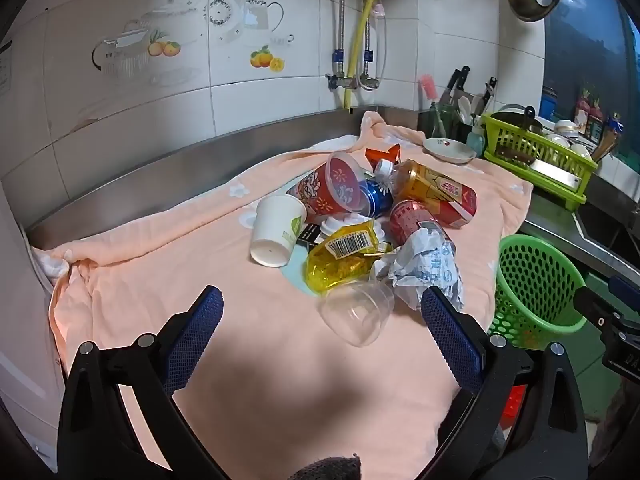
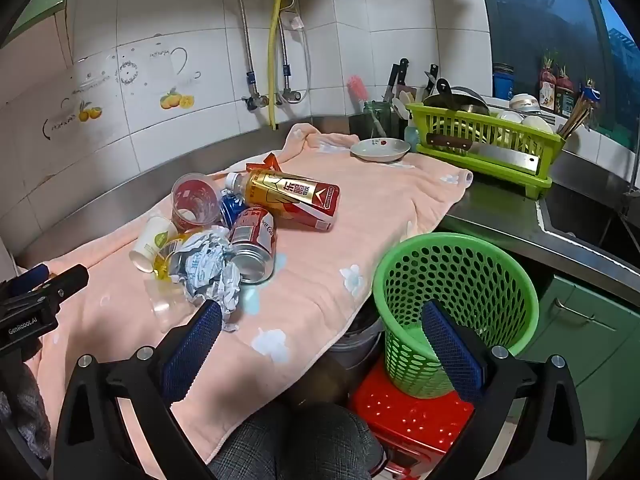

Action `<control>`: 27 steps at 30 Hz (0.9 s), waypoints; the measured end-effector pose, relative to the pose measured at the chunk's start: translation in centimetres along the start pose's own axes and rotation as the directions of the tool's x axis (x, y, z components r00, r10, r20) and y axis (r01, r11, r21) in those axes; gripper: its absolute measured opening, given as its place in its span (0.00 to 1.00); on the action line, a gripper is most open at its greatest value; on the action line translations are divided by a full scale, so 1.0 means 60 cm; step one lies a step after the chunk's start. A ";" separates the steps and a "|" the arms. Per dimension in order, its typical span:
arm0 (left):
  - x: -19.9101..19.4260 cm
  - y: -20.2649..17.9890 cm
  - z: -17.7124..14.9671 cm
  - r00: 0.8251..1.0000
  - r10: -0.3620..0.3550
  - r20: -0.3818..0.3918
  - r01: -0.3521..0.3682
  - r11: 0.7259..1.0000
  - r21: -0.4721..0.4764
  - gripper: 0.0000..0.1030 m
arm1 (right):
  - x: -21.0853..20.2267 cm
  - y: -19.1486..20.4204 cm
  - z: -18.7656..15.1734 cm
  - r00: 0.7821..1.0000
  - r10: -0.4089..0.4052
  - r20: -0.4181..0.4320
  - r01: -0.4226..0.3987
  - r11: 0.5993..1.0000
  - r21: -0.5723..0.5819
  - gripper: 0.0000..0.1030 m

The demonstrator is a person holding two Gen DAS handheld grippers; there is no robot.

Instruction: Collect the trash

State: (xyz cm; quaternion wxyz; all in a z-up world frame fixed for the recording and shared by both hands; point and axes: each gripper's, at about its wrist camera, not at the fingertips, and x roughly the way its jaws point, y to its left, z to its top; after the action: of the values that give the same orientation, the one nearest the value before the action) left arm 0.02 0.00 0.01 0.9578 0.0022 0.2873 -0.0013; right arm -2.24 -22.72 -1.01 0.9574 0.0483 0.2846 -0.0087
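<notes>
The clear plastic cup (image 1: 357, 313) lies on its side on the peach towel (image 1: 240, 360), mouth toward the left gripper (image 1: 322, 334), at 12 o'clock between its wide-apart empty fingers, so left's nearer; the right gripper (image 2: 320, 340), also spread and empty, has it at 10 o'clock.

Matt peach cloth towel (image 1: 168, 280) bears glossy clear plastic cup (image 1: 356, 312), crumpled paper (image 1: 424, 268) and shiny metal can (image 2: 252, 250); beside the towel, perforated green plastic basket (image 2: 452, 276).

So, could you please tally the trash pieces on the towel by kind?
Cups: 3 — white paper cup, red printed cup, clear plastic cup
Cans: 2 — red can, blue can
Bottles: 1 — gold bottle
Wrappers and paper: 3 — yellow wrapper, crumpled paper, orange packet
Total: 9
</notes>
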 end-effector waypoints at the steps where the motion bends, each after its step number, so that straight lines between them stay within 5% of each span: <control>1: -0.001 0.000 0.000 1.000 -0.006 0.003 0.006 1.000 -0.003 0.95 | 0.000 0.000 0.001 1.000 0.000 0.000 0.000 1.000 -0.001 0.94; 27: 0.003 0.007 -0.004 1.000 -0.011 -0.006 0.011 1.000 -0.025 0.95 | 0.006 0.001 -0.002 1.000 0.013 -0.016 -0.013 1.000 0.012 0.94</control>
State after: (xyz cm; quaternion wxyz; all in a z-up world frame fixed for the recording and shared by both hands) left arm 0.05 0.40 -0.27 0.9569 -0.0114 0.2901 -0.0032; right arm -2.02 -22.67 -1.32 0.9548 0.0556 0.2919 -0.0038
